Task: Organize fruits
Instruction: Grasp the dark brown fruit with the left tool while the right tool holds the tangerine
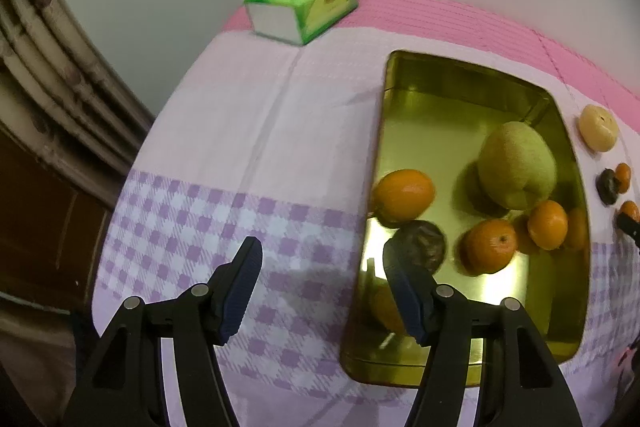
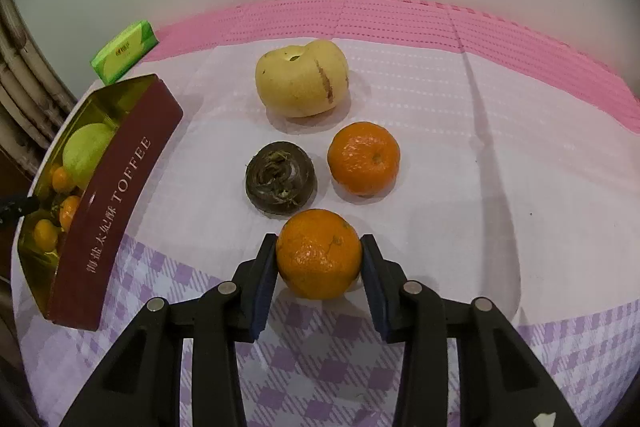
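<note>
A gold-lined toffee tin (image 1: 400, 99) (image 2: 120, 179) holds a green pear (image 1: 516, 167), several oranges (image 1: 404, 193) and a dark brown round fruit (image 1: 424, 243). My left gripper (image 1: 320, 263) is open and empty, straddling the tin's left rim. My right gripper (image 2: 319, 247) is shut on an orange (image 2: 318, 253) that rests on the cloth. Beyond it lie a second orange (image 2: 363, 158), a dark brown round fruit (image 2: 280, 177) and a yellow apple (image 2: 302, 83).
A green tissue pack (image 1: 304, 5) (image 2: 122, 53) lies at the table's far left corner. The table has a pink and lilac checked cloth (image 2: 480, 147). A white wall stands behind; brown furniture (image 1: 40, 187) is to the left.
</note>
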### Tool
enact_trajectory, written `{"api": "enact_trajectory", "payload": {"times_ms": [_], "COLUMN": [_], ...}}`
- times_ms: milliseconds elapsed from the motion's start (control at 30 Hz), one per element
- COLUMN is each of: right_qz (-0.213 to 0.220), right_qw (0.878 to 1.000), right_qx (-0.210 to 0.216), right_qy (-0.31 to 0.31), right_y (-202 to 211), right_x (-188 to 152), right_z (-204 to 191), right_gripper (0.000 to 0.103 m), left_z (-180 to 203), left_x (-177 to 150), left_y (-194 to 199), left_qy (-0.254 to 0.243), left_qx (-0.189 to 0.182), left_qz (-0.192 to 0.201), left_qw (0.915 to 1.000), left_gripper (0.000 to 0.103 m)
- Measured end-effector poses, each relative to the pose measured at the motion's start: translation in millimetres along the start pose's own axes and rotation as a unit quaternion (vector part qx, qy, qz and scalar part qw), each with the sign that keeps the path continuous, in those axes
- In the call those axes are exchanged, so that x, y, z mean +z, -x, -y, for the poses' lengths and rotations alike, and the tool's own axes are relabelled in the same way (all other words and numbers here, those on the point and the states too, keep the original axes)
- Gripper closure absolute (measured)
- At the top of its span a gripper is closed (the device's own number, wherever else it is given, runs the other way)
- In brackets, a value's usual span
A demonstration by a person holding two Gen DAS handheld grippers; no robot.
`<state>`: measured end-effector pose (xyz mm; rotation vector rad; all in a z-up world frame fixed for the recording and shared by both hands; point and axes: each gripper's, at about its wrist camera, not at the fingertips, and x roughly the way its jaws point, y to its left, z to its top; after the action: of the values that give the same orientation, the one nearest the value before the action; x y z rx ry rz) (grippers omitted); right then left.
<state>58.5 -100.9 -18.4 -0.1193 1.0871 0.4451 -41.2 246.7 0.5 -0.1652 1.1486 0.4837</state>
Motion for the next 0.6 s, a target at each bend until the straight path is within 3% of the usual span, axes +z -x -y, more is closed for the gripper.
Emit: {"api": "enact_trajectory", "payload": {"times_ms": [233, 600], "right_qz": [0.029, 0.085], "right_qw": [0.999, 0.989], "right_qx": [-0.019, -0.1], "right_qy": [-0.021, -0.063], "right_y": [12.0, 20.6], "right_x": [1.7, -5.4], "right_z": [27.3, 92.1], "right_gripper": [0.065, 0.065], "left_z": [49.9, 192.4], "left_x": [13.6, 33.0], "left_y": [28.7, 43.8], "left_qy": [-0.039, -0.155], "left_qx": [-0.048, -0.141], "left_qz": [0.026, 0.031], "left_qw": [0.9977, 0.9773], "left_gripper": [0.04, 0.039]}}
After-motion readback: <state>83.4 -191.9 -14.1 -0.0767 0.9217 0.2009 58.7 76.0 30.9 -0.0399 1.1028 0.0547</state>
